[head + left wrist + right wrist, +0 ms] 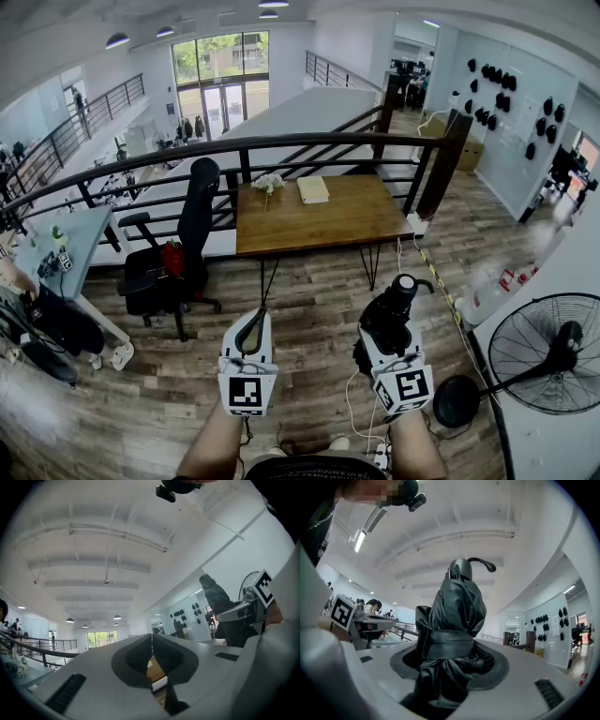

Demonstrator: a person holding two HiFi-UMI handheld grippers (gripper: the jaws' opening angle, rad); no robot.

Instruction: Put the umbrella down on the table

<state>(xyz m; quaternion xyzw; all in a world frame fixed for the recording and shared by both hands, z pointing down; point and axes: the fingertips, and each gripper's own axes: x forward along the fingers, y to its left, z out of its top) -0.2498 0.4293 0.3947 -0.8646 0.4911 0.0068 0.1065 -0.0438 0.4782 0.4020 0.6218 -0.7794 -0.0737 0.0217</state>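
The right tongs (378,339) are clamped on a folded black umbrella (395,307), held in the air above the wooden floor (309,300) and near the person, well short of the surface (328,220). The head view shows that gap. It also shows the brown surface standing farther off against a dark railing (281,145), with a book (313,189) and a small bunch of white flowers (268,184) at its far edge.

The right gripper view shows what the head view cannot. Both pads press into the umbrella's wrapped fabric just below its strap (445,649), and the hooked handle (482,563) rises at the top.

The left tongs (254,319) are to the left of the right ones. In the left gripper view their jaws meet in a thin seam with nothing between them, and a sliver of the wooden surface shows through the slit.

Only the head view shows the black office chair (178,253) to the left and the standing fan (548,352) at the right.
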